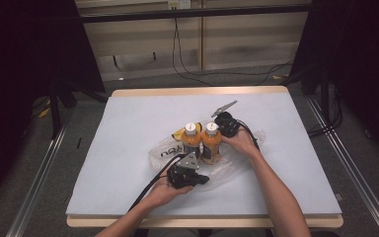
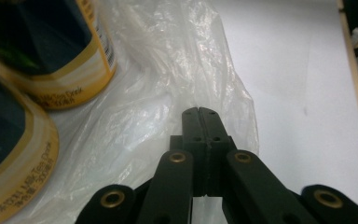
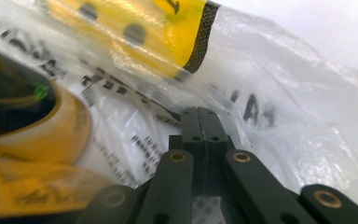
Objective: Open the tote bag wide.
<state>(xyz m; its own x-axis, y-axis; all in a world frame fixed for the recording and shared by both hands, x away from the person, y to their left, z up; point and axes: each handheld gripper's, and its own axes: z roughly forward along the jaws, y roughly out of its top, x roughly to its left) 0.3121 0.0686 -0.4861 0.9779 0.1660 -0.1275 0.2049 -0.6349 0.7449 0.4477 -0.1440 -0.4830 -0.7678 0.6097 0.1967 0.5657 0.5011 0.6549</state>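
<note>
Two orange drink bottles [image 1: 191, 140] [image 1: 210, 143] with white caps stand upright side by side on a clear printed plastic bag [image 1: 164, 153] in the middle of the table. My left gripper [image 1: 205, 180] lies at the bag's near edge. In the left gripper view its jaws are shut on the bag's film [image 2: 168, 70], with the bottles [image 2: 51, 46] to their left. My right gripper [image 1: 223, 132] is behind the right bottle. Its jaws are shut in the crumpled bag [image 3: 298, 107], beside a bottle [image 3: 32, 116].
A yellow packet [image 1: 179, 133] with black marks lies at the bag's far side, behind the left bottle; it is the yellow shape [image 3: 135, 32] in the right gripper view. The pale blue table top [image 1: 138, 113] has open room all round. Cables trail on the floor beyond.
</note>
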